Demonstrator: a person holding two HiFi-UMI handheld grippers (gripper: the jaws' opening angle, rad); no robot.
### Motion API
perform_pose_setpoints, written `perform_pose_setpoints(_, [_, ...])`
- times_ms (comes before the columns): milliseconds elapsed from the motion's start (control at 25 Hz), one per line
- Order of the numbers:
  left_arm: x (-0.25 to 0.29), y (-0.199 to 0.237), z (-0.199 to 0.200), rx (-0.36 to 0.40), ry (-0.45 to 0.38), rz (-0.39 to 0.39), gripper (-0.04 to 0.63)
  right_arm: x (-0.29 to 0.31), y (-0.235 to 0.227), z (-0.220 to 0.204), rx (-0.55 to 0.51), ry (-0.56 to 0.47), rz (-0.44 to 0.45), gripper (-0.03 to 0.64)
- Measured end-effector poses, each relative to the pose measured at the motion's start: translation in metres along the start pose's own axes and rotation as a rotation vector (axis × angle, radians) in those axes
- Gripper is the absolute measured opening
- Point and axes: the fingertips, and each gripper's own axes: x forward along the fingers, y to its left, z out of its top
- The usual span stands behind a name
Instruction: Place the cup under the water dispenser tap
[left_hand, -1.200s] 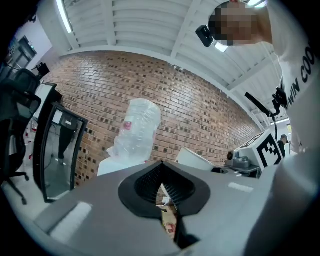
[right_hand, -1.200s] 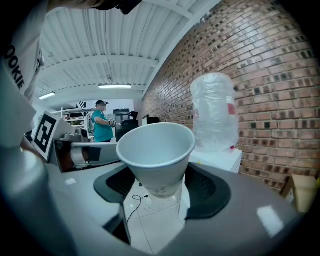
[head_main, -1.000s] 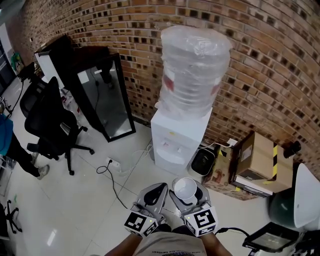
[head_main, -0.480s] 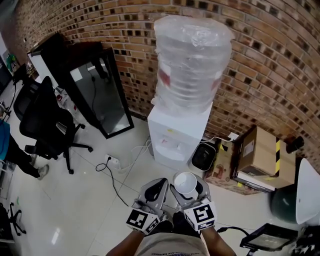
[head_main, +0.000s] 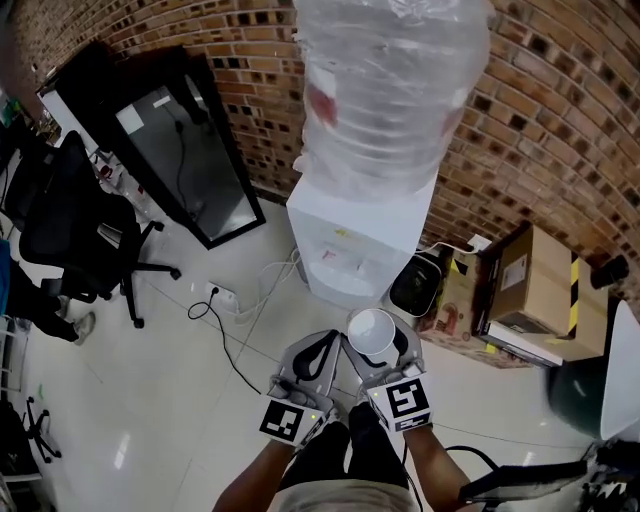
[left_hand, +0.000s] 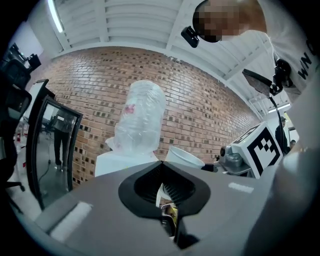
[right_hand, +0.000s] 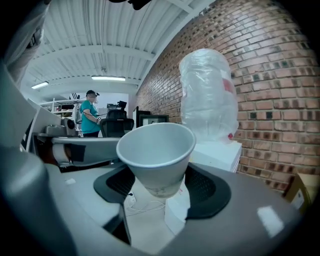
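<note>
A white paper cup (head_main: 372, 333) stands upright, mouth up, between the jaws of my right gripper (head_main: 380, 348), which is shut on its lower part. In the right gripper view the cup (right_hand: 157, 152) fills the middle, with the pads (right_hand: 212, 187) against its base. The white water dispenser (head_main: 355, 235) with its wrapped bottle (head_main: 385, 90) stands against the brick wall, just beyond the cup. Its taps (head_main: 345, 262) are a short way ahead of the cup. My left gripper (head_main: 318, 357) is beside the right one, shut with nothing in it; its tips (left_hand: 161, 165) meet.
A black bin (head_main: 415, 285) and cardboard boxes (head_main: 540, 290) sit right of the dispenser. A power strip with a cable (head_main: 222, 300) lies on the floor to the left. Further left lean a black-framed glass panel (head_main: 185, 160) and an office chair (head_main: 75, 230).
Both grippers have moved forward and down toward the dispenser, the cup still held. The dispenser now looms larger and nearer in the head view.
</note>
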Motion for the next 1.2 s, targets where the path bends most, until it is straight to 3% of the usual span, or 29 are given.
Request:
perform_pose_setpoints(200, [0.016,0.020,-0.024,-0.043,-0.009,0.074,-0.009,0.027,-0.009,-0.023,-0.003,-0.020,-0.016,0.319])
perform_pose_setpoints(400, [0.031,0.034,-0.061,-0.096,-0.014,0.100,-0.009,0.052,-0.024,-0.061,0.008,-0.017,-0.045,0.319])
perform_pose_setpoints(720, [0.036,0.054,-0.130,-0.095,0.012,0.118,-0.009,0.087,-0.034,-0.135,-0.005,0.017,-0.042,0.319])
perform_pose_setpoints(1200, [0.051,0.057,-0.209,-0.115,0.050,0.062,-0.010,0.152,-0.060,-0.228,-0.007,0.042,-0.066,0.319])
